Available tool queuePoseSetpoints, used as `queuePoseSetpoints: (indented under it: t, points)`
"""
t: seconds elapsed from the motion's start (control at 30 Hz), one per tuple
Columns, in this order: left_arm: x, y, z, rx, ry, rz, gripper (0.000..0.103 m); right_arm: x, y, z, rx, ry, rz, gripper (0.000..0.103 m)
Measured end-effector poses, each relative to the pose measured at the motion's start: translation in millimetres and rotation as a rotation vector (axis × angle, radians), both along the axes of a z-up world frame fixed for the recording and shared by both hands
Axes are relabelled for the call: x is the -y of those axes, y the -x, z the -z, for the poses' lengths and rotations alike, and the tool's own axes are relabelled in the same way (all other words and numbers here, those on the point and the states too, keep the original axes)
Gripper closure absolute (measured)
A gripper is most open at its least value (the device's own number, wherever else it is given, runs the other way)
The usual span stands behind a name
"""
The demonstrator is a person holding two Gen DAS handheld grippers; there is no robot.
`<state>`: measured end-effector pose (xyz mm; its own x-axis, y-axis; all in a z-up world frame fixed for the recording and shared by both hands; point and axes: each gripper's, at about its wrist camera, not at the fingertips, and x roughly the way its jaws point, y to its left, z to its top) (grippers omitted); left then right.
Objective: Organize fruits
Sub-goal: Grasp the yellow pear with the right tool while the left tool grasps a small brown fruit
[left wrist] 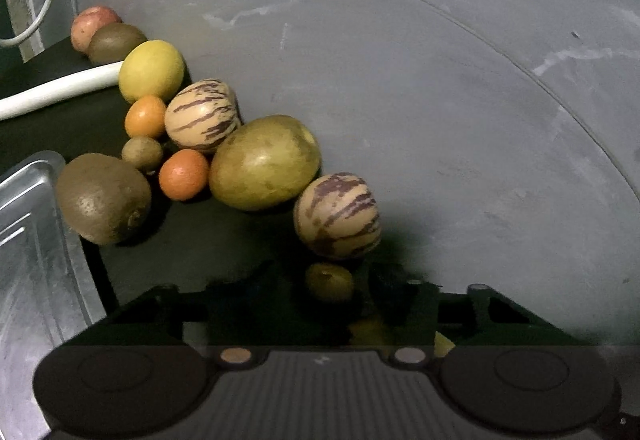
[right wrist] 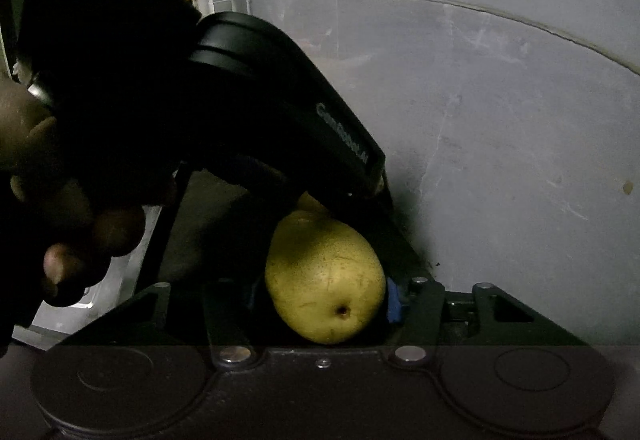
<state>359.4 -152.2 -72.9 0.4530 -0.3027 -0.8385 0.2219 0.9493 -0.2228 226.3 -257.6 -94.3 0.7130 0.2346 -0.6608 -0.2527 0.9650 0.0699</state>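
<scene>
My right gripper (right wrist: 326,304) is clamped on a yellow pear (right wrist: 324,280). My left gripper (left wrist: 328,292) encloses a small green fruit (left wrist: 330,282); whether it is gripped, I cannot tell. The fruit lies just below a striped melon (left wrist: 338,216), beside the grey wall (left wrist: 440,100).

We cannot make out the left gripper (left wrist: 332,304) fingers against the dark surface (left wrist: 208,240), and a small greenish fruit (left wrist: 330,282) sits half in shadow there. The metal tray (left wrist: 28,240) is cut off at the left edge. In the right wrist view, the other gripper's body hides the yellow pear (right wrist: 324,280) top.
</scene>
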Motion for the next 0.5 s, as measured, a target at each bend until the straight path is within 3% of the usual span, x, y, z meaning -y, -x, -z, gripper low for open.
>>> queuePoseSetpoints:
  t: [0.07,0.13,0.3,0.5]
  points:
    - [4.8,0.9,2.1,0.007,-0.005,0.015,0.067,-0.2,0.1,-0.6,0.002,0.004,-0.002,0.046]
    - [7.8,4.3,1.0,0.011,-0.015,0.021,0.071,-2.5,-1.6,-1.0,0.003,0.009,-0.001,0.046]
    - [4.4,6.9,0.2,0.003,0.014,0.004,0.072,-6.2,1.4,0.0,-0.001,0.017,0.003,0.047]
    - [-27.1,18.3,-8.4,0.026,0.075,-0.084,0.072,-7.1,-8.4,-3.8,-0.011,0.013,0.005,0.047]
